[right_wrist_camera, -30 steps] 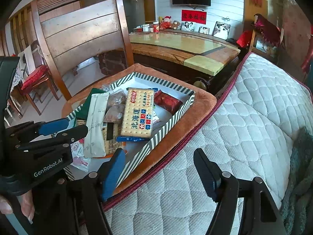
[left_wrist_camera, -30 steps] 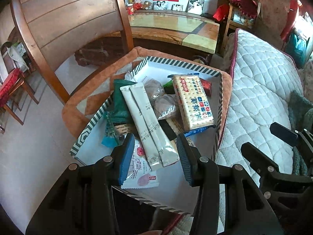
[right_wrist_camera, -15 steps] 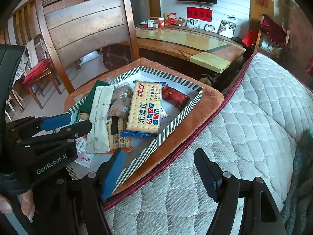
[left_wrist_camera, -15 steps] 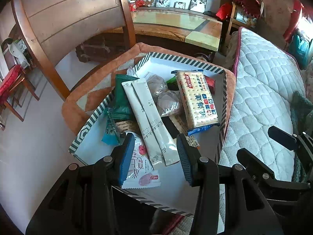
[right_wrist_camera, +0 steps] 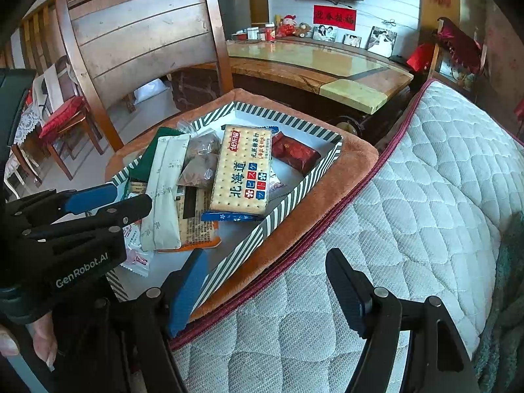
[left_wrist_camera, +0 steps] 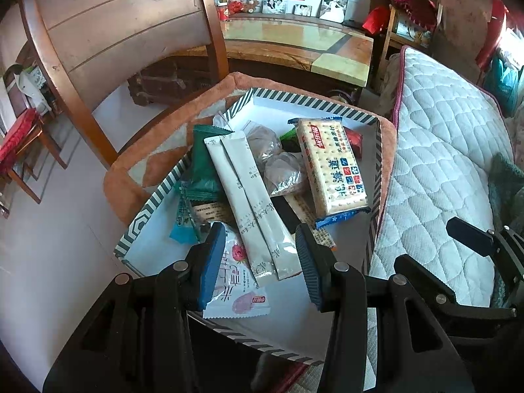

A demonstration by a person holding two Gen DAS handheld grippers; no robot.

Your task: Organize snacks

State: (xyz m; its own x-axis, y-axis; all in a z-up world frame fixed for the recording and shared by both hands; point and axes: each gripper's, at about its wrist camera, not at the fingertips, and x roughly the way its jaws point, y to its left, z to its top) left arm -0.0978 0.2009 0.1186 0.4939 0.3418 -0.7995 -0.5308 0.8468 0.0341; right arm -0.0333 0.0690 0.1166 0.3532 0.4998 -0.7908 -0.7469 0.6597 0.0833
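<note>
A striped box [left_wrist_camera: 378, 177] holding several snacks sits on an orange chair cushion [left_wrist_camera: 157, 163]. Inside lie a cracker pack [left_wrist_camera: 330, 167], two long pale sachets [left_wrist_camera: 252, 206], green packets [left_wrist_camera: 201, 167], brown wrapped sweets [left_wrist_camera: 281, 170], a red packet [right_wrist_camera: 294, 154] and a white-pink packet [left_wrist_camera: 234, 291]. My left gripper [left_wrist_camera: 258, 268] is open and empty, hovering over the box's near end above the sachets. My right gripper [right_wrist_camera: 267, 291] is open and empty, over the mattress edge beside the box [right_wrist_camera: 294, 196]. The cracker pack [right_wrist_camera: 244, 173] also shows in the right wrist view.
A quilted mattress [right_wrist_camera: 409, 213] lies right of the chair. The wooden chair back [left_wrist_camera: 114, 42] rises behind the box. A stone-topped cabinet [right_wrist_camera: 327, 65] with photos stands farther back. Red-cushioned chairs [right_wrist_camera: 62, 121] stand at left.
Both grippers have eased slightly closer to the box, which appears a little nearer and larger. Both stay open and empty; no snack has moved.
</note>
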